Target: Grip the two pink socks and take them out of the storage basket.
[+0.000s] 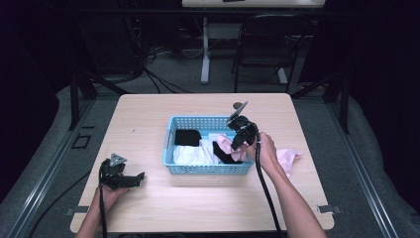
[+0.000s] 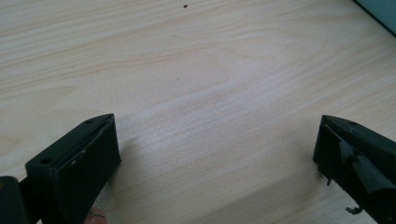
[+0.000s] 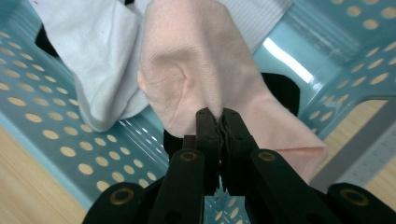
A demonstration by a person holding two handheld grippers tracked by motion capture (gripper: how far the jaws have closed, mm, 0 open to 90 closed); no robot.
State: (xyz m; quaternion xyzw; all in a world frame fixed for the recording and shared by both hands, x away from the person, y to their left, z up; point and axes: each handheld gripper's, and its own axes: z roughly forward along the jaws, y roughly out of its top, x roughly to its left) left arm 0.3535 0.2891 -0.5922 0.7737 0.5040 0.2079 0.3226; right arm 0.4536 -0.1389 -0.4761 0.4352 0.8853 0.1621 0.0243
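My right gripper (image 3: 219, 122) clamps a pink sock (image 3: 201, 70) over the basket's (image 1: 208, 169) right edge (several pieces already inside); another pink cloth (image 1: 289, 157) waits outside, left gripper (image 1: 132, 179) spread, empty.

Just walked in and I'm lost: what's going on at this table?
A person works with a gripper in each hand. The right gripper is shut on a pink cloth, holding it over the blue basket, which holds white and black cloths. Another pink cloth lies on the table right of the basket. The left gripper rests open, holding nothing.
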